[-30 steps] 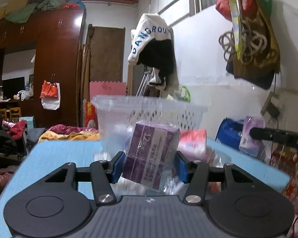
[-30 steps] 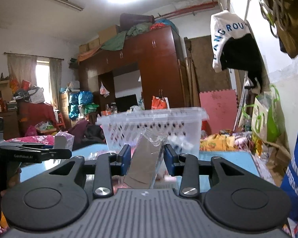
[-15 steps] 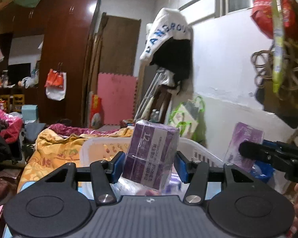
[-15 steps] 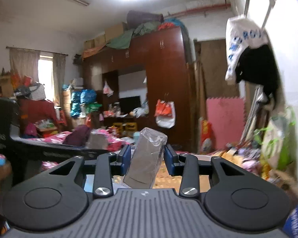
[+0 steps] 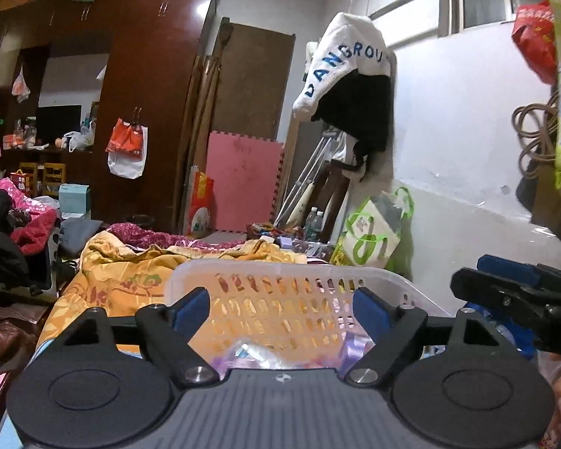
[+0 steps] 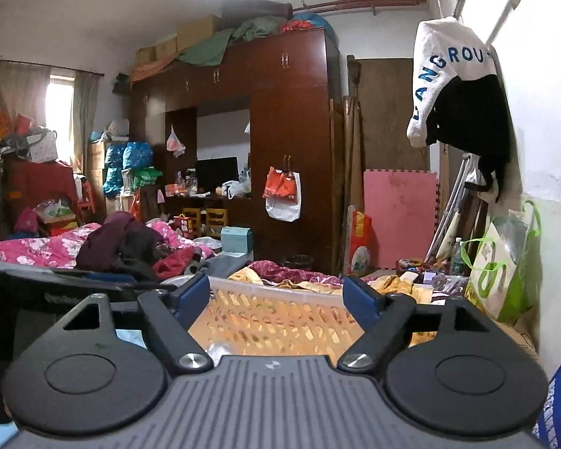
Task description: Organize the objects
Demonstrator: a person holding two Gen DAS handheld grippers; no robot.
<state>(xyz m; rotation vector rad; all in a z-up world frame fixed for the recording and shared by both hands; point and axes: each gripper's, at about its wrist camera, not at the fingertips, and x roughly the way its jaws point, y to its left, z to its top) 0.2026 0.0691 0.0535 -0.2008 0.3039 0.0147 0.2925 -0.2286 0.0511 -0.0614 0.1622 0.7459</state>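
Observation:
A white perforated plastic basket (image 5: 280, 299) sits right in front of both grippers; it also shows in the right wrist view (image 6: 280, 318). My left gripper (image 5: 282, 308) is open and empty above the basket. Purple wrapped packs (image 5: 351, 348) lie inside the basket below it. My right gripper (image 6: 276, 299) is open and empty over the basket's near side. The right gripper's fingers (image 5: 505, 292) show at the right edge of the left wrist view.
A bed with orange and pink bedding (image 5: 131, 269) lies behind the basket. A dark wooden wardrobe (image 6: 291, 131) stands at the back. A white wall (image 5: 467, 149) with hanging clothes and bags is on the right. A blue bag (image 6: 557, 404) sits at the lower right.
Both grippers opened and let go of their packs: the purple box left the left gripper, the clear-wrapped pack left the right. Both now sit over the basket.

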